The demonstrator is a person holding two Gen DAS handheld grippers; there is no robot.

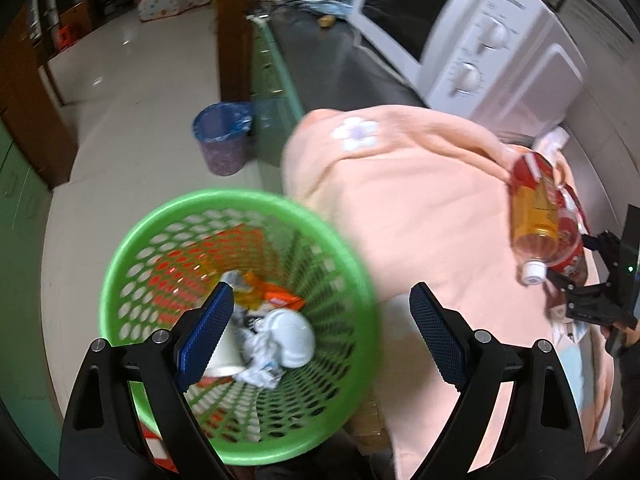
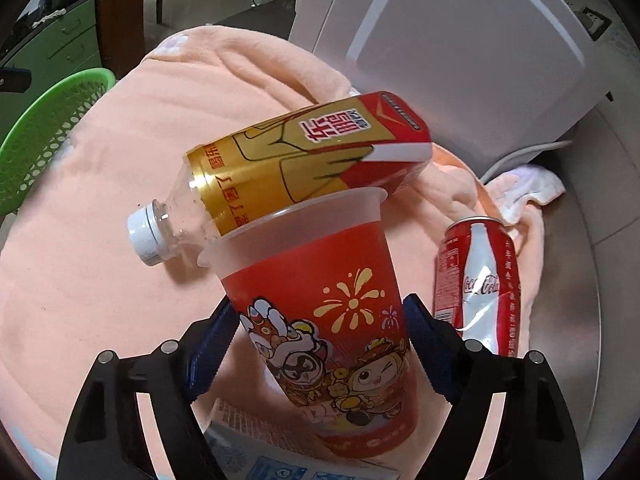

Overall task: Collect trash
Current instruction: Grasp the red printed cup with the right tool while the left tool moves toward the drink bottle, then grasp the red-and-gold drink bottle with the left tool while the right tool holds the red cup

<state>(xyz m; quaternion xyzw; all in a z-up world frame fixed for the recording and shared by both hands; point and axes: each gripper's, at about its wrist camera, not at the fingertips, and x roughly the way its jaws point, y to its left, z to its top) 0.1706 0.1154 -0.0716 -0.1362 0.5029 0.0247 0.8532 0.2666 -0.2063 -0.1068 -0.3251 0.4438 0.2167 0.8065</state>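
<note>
My left gripper (image 1: 320, 328) is open and empty, over the near edge of a green mesh basket (image 1: 132, 248) that holds a white cup, crumpled paper and an orange wrapper. My right gripper (image 2: 320, 340) is shut on a red printed plastic cup (image 2: 320, 300) and holds it tilted. A gold and red plastic bottle (image 2: 280, 160) with a white cap lies on the peach towel (image 2: 100, 220), behind the cup's rim. A Coca-Cola can (image 2: 480, 280) lies to the right. In the left wrist view the bottle (image 1: 532, 208) and my right gripper (image 1: 592, 300) are at the right.
A white microwave (image 1: 460, 32) stands on the counter behind the towel. A blue lined bin (image 1: 224, 136) stands on the floor beyond the basket (image 2: 48, 136). A printed box (image 2: 256, 452) lies under the cup. A white cloth (image 2: 528, 188) lies by the microwave cord.
</note>
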